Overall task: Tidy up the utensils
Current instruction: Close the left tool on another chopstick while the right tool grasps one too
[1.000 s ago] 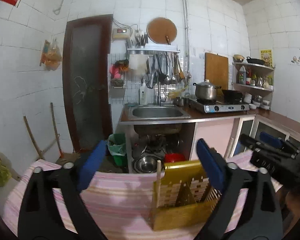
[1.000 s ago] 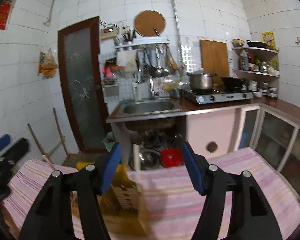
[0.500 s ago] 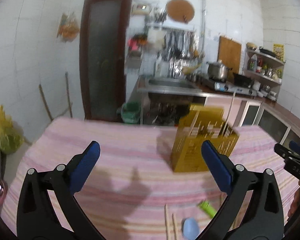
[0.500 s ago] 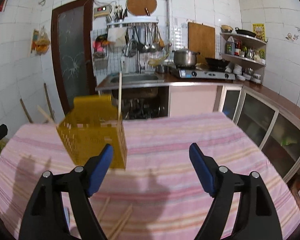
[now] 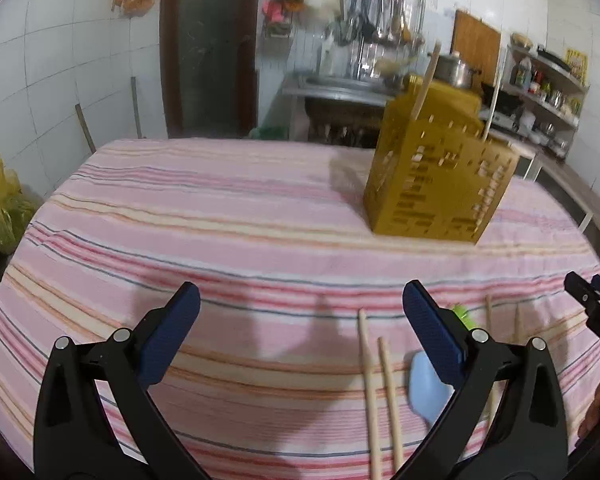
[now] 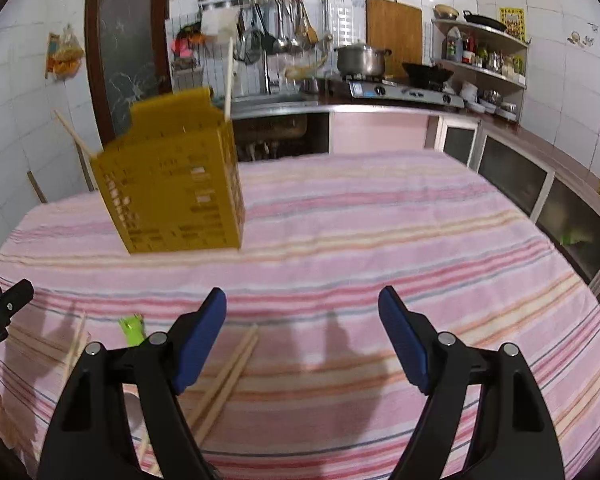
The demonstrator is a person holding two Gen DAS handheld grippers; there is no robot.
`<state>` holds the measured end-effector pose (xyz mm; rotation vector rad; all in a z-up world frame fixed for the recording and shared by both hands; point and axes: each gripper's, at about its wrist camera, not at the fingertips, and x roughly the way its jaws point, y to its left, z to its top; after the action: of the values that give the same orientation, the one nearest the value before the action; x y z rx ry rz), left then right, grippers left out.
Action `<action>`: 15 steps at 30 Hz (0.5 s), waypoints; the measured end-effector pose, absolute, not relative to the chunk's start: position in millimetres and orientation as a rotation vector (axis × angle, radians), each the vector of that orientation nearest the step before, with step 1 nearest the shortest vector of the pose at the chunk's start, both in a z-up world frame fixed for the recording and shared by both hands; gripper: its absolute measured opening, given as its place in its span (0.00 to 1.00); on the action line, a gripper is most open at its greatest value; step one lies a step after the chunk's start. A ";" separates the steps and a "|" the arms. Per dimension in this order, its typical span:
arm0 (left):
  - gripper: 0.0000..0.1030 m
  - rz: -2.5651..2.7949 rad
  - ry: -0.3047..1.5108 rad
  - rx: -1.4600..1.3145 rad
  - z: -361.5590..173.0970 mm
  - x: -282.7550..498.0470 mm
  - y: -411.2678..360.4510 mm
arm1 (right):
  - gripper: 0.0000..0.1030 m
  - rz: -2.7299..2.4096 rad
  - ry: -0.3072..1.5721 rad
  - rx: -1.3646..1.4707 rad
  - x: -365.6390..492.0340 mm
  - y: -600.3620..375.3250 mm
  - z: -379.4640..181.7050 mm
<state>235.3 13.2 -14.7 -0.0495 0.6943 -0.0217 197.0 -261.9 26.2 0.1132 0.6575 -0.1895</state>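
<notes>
A yellow perforated utensil holder (image 5: 436, 184) (image 6: 172, 184) stands upright on the pink striped tablecloth (image 5: 220, 216) (image 6: 380, 224), with two chopsticks sticking out of it. My left gripper (image 5: 300, 332) hangs open over the cloth, nothing between its blue pads. Just right of it lie a pair of chopsticks (image 5: 380, 392), a light blue spoon (image 5: 426, 388) and a green-handled utensil (image 5: 462, 314), partly hidden by the right finger. My right gripper (image 6: 302, 334) is open and empty too. Two chopsticks (image 6: 228, 376) and the green handle (image 6: 131, 328) lie by its left finger.
More chopsticks (image 6: 74, 340) lie at the cloth's left. The other gripper's black tip shows at the edge of each view (image 5: 592, 308) (image 6: 4, 304). Behind the table are a sink counter (image 6: 284, 104), a gas stove with a pot (image 6: 362, 60) and a dark door (image 5: 204, 48).
Both grippers have dropped and tilted down from facing the kitchen wall to facing the tabletop. The loose chopsticks and spoon have come into view, and the right jaws stand wider.
</notes>
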 end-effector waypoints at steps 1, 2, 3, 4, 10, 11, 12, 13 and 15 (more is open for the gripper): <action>0.95 -0.018 0.699 -0.035 -17.0 235.7 11.2 | 0.75 -0.195 0.672 0.116 198.2 -261.9 21.2; 0.95 -0.015 0.706 -0.022 -21.1 235.7 10.0 | 0.75 -0.200 0.684 0.117 198.6 -262.1 17.0; 0.95 -0.016 0.710 -0.020 -22.0 236.7 8.9 | 0.75 -0.204 0.695 0.118 198.9 -262.2 13.2; 0.95 -0.018 0.718 -0.020 -23.7 237.8 7.8 | 0.75 -0.207 0.709 0.120 199.9 -261.7 9.0; 0.95 -0.028 0.826 0.008 -47.4 247.2 -0.5 | 0.75 -0.235 0.792 0.102 205.7 -254.8 -11.5; 0.95 -0.029 0.833 0.014 -49.4 248.3 -1.6 | 0.75 -0.237 0.807 0.097 206.9 -253.7 -14.0; 0.95 -0.031 0.841 0.019 -50.9 249.4 -2.2 | 0.75 -0.237 0.816 0.094 207.4 -252.7 -16.3; 0.95 -0.032 0.847 0.023 -52.4 249.4 -3.0 | 0.75 -0.243 0.828 0.088 208.4 -251.6 -18.1; 0.95 -0.025 0.858 0.029 -55.1 249.9 -3.4 | 0.75 -0.243 0.844 0.088 209.2 -250.2 -20.7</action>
<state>249.9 -3.4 -55.1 0.0295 0.8583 -0.0245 209.2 -250.2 -20.7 0.0879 0.8442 -0.2428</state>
